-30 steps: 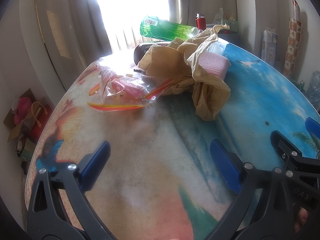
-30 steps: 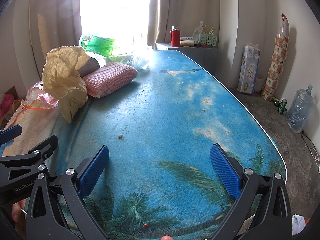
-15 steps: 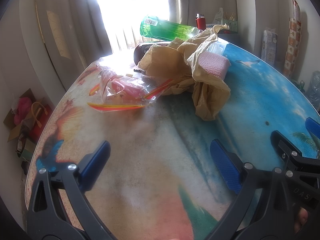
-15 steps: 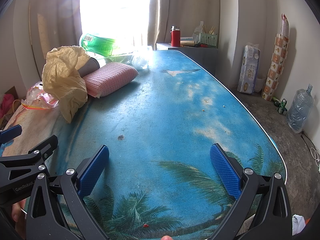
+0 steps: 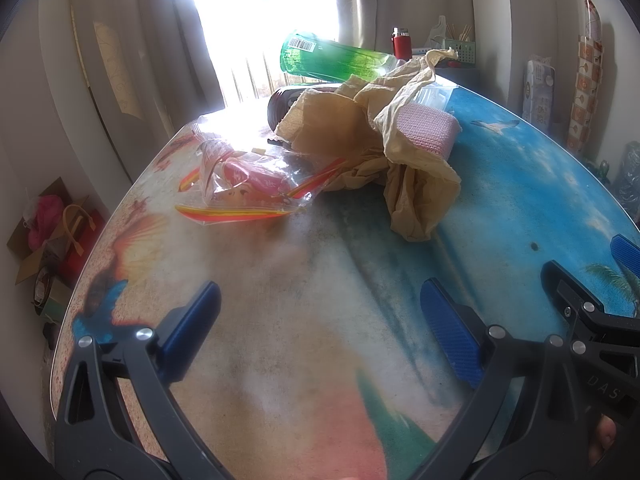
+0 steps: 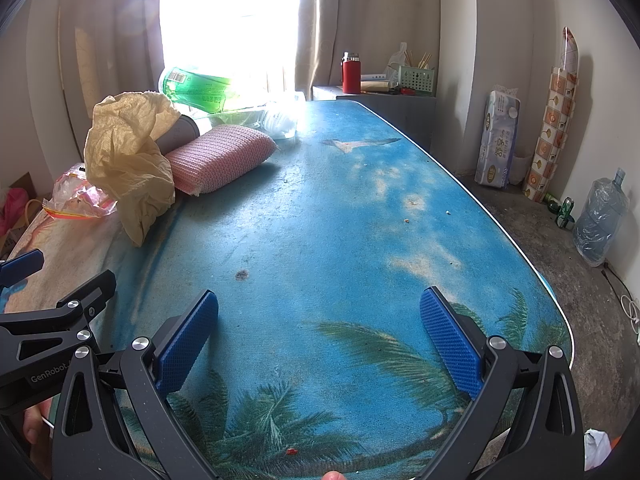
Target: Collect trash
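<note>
I keep my left gripper (image 5: 320, 328) low over the table (image 5: 280, 360), jaws spread and empty, aimed at the trash heaped at the far end. The clear wrapper (image 5: 248, 192) lies flat, long edge crosswise; beside it the crumpled yellow bag (image 5: 416, 184) drapes over the pink sponge (image 6: 220, 156). The green bottle (image 5: 332, 60) lies sideways behind, base pointing left. My right gripper (image 6: 320, 332) waits likewise agape, holding nothing.

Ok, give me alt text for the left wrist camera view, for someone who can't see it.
The open left gripper hovers empty over a beach-print table, facing a pile of trash. The pile holds a clear plastic bag, a crumpled yellowish bag draped over a pink sponge, and a green bottle behind. The right gripper shows at the right edge.
</note>
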The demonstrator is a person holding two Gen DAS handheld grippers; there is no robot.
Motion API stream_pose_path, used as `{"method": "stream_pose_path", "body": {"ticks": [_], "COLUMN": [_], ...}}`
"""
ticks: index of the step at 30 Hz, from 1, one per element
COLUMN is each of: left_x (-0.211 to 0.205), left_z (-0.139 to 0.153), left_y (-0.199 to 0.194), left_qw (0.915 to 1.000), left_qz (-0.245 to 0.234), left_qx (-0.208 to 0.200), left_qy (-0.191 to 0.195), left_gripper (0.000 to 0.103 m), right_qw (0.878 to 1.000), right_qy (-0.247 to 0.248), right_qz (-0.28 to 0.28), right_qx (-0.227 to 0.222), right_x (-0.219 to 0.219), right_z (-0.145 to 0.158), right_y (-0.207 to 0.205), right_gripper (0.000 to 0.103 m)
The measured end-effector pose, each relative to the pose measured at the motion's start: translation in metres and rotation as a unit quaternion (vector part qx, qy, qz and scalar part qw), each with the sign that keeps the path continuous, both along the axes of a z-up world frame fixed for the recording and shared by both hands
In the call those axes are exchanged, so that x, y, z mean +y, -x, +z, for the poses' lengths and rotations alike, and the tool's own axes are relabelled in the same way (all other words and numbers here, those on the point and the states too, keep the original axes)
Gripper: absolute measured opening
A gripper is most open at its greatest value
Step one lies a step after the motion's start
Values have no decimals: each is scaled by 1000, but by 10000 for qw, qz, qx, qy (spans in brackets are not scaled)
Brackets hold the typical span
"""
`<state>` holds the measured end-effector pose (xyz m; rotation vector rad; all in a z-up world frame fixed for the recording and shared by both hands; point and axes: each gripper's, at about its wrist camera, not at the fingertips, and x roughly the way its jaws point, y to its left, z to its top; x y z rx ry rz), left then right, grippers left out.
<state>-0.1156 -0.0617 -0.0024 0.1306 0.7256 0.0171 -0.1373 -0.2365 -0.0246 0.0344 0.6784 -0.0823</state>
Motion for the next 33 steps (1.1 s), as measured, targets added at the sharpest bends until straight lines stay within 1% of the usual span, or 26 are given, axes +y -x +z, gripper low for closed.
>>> {"method": "stream_pose_path", "body": {"ticks": [6, 10, 13, 15, 16, 18, 20, 21, 23, 25, 26, 27, 28, 29, 30, 32, 33], "left_x": [0, 1, 7, 16, 21, 30, 41, 48, 64, 81, 89, 95, 99, 102, 104, 111, 113], "left_z": [0, 0, 1, 2, 3, 8, 15, 18, 23, 27, 29, 32, 34, 35, 35, 34, 34], "left_y": [0, -1, -4, -9, -11, -10, -10, -10, -16, -22, -25, -27, -30, -32, -35, -42, -44], "left_qw": [10000, 10000, 9995, 9979, 9972, 9981, 9988, 9987, 9970, 9937, 9930, 9932, 9941, 9949, 9950, 9938, 9935], "left_qz": [1, -32, -88, -103, -103, -38, -36, -41, -74, -67, -22, 6, 14, -8, -45, -115, -102], "left_qx": [-1, 31, 193, 424, 444, 287, 124, 73, 93, 115, 90, 54, 27, 18, 39, 104, 114], "left_qy": [-3, 47, 229, 488, 591, 542, 462, 502, 771, 1112, 1181, 1159, 1080, 1012, 999, 1101, 1124], "left_gripper": [96, 96, 96, 96, 96, 96, 96, 96, 96, 96, 95, 94, 89, 80, 77, 76, 75], "right_qw": [10000, 9999, 9996, 9989, 9985, 9977, 9973, 9972, 9958, 9924, 9903, 9879, 9853, 9817, 9765, 9655, 9624], "right_qy": [-4, -24, -181, -381, -450, -541, -529, -494, -532, -744, -860, -977, -1090, -1221, -1369, -1644, -1702], "right_qz": [-2, -13, 86, 192, 211, 313, 493, 563, 746, 978, 1094, 1204, 1310, 1459, 1651, 1997, 2087], "right_qx": [11, 119, 174, 203, 233, 251, 143, 65, -32, -47, -22, 18, 69, 128, 199, 304, 360], "right_x": [0, 0, -3, -7, -8, -8, -5, -3, 0, 3, 4, 6, 8, 11, 14, 21, 24], "right_z": [0, 2, 6, 9, 11, 17, 28, 34, 45, 52, 54, 55, 55, 54, 52, 48, 46], "right_y": [0, -2, -4, -6, -7, -11, -13, -14, -18, -24, -27, -31, -35, -40, -44, -54, -58], "right_gripper": [98, 98, 98, 98, 98, 98, 98, 98, 98, 96, 95, 91, 87, 86, 84, 83, 83]}}
